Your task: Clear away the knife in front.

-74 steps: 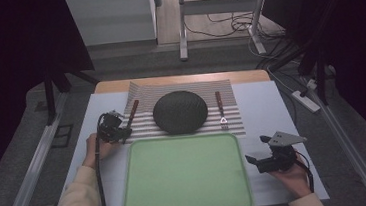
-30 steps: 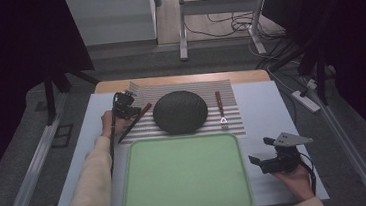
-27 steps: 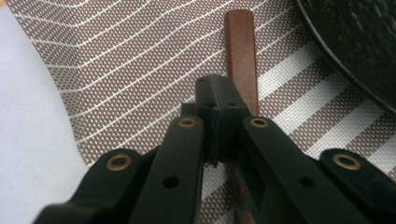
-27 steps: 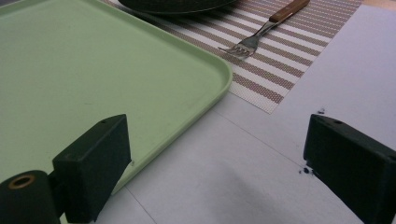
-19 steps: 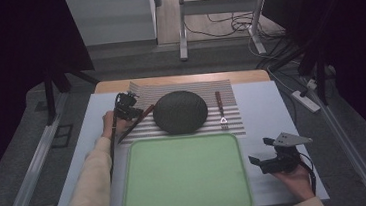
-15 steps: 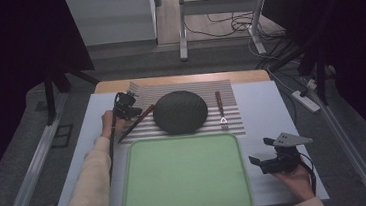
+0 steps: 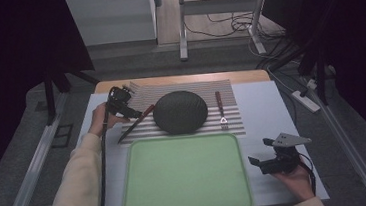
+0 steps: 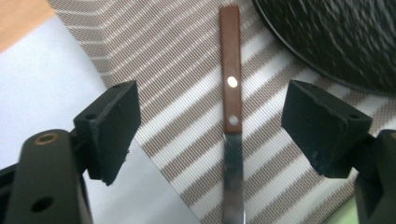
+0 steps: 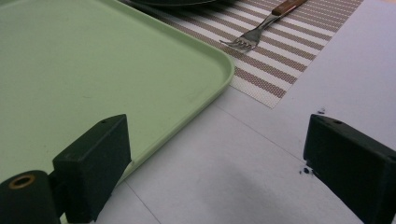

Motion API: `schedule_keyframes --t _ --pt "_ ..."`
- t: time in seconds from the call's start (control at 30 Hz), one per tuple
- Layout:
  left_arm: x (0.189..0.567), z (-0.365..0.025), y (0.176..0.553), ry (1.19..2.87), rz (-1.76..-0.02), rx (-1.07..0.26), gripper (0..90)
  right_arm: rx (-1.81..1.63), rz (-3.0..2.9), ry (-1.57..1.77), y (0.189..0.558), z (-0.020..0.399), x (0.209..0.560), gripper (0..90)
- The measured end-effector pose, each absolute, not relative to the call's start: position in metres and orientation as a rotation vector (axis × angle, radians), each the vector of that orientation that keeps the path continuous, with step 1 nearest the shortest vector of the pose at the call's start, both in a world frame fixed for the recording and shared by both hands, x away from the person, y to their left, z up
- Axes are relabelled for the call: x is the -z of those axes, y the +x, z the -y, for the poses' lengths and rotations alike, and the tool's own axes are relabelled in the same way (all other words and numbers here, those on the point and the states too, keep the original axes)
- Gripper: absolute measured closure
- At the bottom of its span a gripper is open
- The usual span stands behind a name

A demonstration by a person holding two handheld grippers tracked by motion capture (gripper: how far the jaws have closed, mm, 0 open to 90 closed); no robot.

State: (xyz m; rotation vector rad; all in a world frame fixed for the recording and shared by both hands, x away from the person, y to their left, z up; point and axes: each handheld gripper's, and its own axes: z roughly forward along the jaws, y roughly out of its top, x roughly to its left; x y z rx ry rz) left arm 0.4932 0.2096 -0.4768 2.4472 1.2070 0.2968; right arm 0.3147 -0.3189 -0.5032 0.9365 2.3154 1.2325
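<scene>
The left tool [image 7: 130,109] is now hovering over the knife [image 8: 232,121] at the left edge of the striped placemat [image 7: 232,110], having travelled forward from beside the green tray [image 7: 185,175] 2.5 s ago and then drifted a little right along the mat over the last second. In the left gripper view its 2 jaws are standing spread wide, 1 on each side of the wooden handle, not yet touching it. That is suggesting the reach is finished and the close is next.

The knife is lying flat on the placemat, just left of the dark woven dome [image 7: 180,111], blade pointing toward the tray.

The right tool [image 7: 264,163] is staying where it was, resting in the person's hand on the white bench [image 7: 272,110] right of the tray, jaws spread and holding nothing. The fork [image 9: 261,27] is lying untouched on the mat's right side.
</scene>
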Motion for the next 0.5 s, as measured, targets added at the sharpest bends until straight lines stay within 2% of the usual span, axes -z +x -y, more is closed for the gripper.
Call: schedule_keyframes --t 0.1,0.27,0.5 --pt "0.481 -0.203 0.496 2.489 -1.192 -0.278 17.1 -1.237 -2.315 0.942 0.315 0.319 0.503 7.4" --pt "0.490 -0.200 0.503 2.488 -1.210 -0.256 19.8 -1.225 -2.324 0.942 0.315 0.319 0.504 7.4" --pt "0.502 -0.200 0.508 2.541 -1.218 -0.192 29.4 -1.202 -2.333 0.948 0.316 0.318 0.505 7.4"
